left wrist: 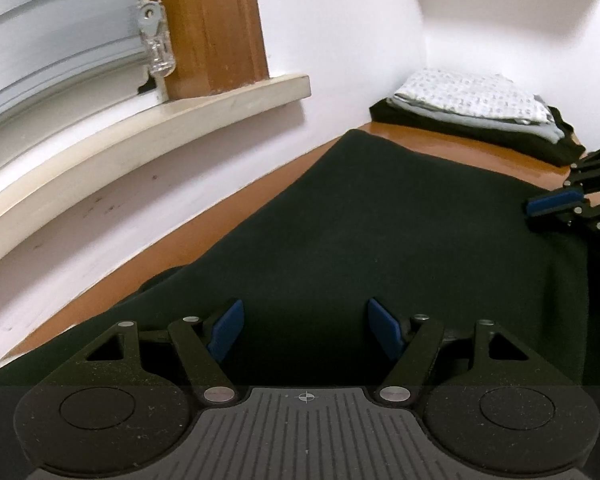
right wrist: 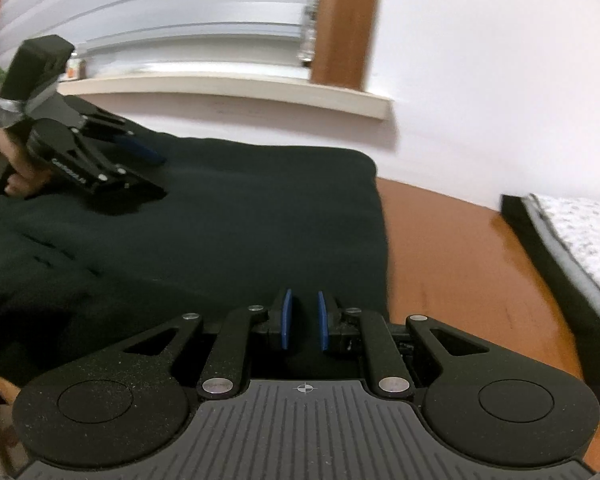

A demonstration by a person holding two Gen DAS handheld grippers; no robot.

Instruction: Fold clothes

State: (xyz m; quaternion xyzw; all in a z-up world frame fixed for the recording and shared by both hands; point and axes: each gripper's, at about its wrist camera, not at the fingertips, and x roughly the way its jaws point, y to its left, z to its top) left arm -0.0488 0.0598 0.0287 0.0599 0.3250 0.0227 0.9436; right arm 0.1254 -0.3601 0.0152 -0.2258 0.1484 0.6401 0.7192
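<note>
Left wrist view: the left claw (left wrist: 306, 330) stands wide and empty over the dark garment (left wrist: 360, 240), which lies spread on the table (left wrist: 452, 140) below the windowsill (left wrist: 148, 120).

Right wrist view: the right claw (right wrist: 303, 320) is nearly closed, apparently gripping nothing, at the garment's near edge; a folded stack (right wrist: 572, 240) lies beyond the garment, away from the windowsill.

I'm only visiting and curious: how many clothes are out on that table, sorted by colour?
Dark, spread flat: 1, the dark garment
Dark, folded, bottom of the stack: 1
Light grey-blue, folded: 1
White patterned, folded on top: 1
Total: 4 that I can make out
</note>
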